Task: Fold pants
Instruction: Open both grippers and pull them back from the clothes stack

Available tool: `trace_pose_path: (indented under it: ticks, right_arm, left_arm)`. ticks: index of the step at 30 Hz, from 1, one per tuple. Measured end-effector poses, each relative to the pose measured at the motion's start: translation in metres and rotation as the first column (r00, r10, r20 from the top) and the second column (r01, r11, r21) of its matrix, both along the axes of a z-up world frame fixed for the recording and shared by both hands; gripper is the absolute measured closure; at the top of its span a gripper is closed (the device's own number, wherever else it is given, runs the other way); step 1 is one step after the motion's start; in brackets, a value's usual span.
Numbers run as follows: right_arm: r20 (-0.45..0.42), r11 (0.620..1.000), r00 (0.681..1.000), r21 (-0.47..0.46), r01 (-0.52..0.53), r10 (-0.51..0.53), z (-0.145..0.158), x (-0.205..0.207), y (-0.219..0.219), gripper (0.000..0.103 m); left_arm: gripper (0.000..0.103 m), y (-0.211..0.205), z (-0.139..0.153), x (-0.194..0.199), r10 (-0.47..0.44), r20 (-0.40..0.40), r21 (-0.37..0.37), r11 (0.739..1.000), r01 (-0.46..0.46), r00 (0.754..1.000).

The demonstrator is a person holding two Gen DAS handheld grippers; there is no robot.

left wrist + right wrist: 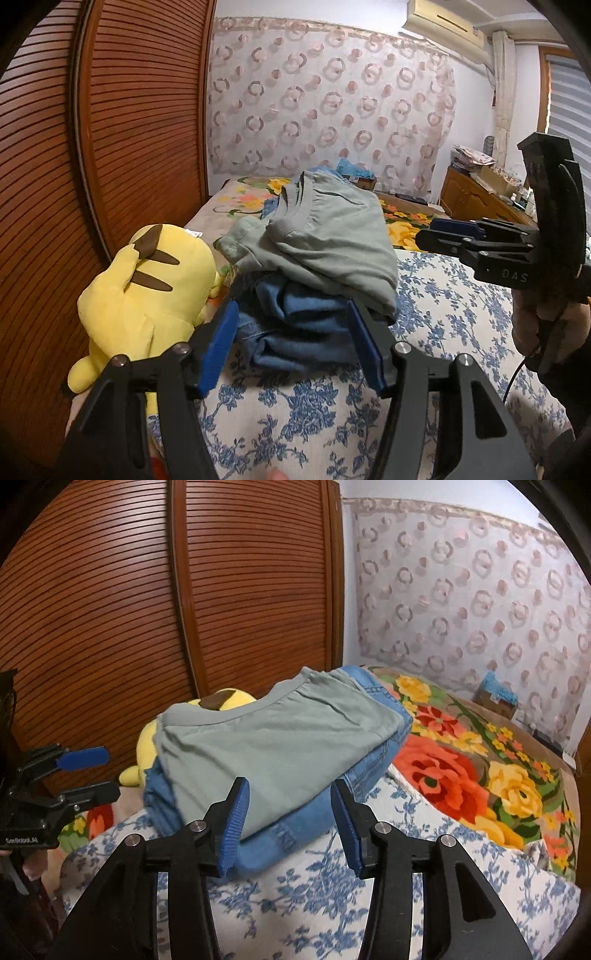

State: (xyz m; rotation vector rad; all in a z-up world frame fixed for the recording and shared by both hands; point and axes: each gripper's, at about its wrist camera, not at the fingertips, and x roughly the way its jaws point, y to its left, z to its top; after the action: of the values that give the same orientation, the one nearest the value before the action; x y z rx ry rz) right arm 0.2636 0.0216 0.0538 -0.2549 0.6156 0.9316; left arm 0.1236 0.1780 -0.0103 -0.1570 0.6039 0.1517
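Folded grey-green pants [332, 236] [280, 738] lie on top of a stack of folded blue jeans [303, 332] [306, 823] on the bed's white cover with blue flowers [443, 306]. My left gripper [291, 304] stands open just in front of the stack's near end, its blue pads either side of the jeans and not pressing on them. My right gripper [288, 784] is open too, close before the stack's other side, with nothing held. Each gripper shows in the other's view: the right gripper [428, 232] at the right, the left gripper [110, 772] at the left.
A yellow plush toy [144, 291] lies beside the stack, against the brown louvred wardrobe doors [129, 129]. Beyond the stack spreads a bright flowered blanket [480, 775]. A cardboard box [495, 701] sits by the patterned curtain, a wooden dresser [476, 199] at the far right.
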Motion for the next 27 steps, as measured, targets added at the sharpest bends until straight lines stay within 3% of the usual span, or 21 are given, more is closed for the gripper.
trace_pose_path:
  ticks: [9,27]
  right_arm:
    - [0.014,0.999,1.0,0.031,0.018,-0.018,0.012,-0.041,-0.026,0.047]
    - [0.002,0.985,0.987,0.051,0.162,-0.162,0.003,-0.112,-0.106,0.035]
  left_arm:
    - [0.043,-0.016,0.004,-0.023,-0.021,-0.01,0.02,1.0,0.021,1.0]
    - [0.043,-0.082,0.003,-0.043,-0.126,-0.001,0.068,0.99,0.125,0.992]
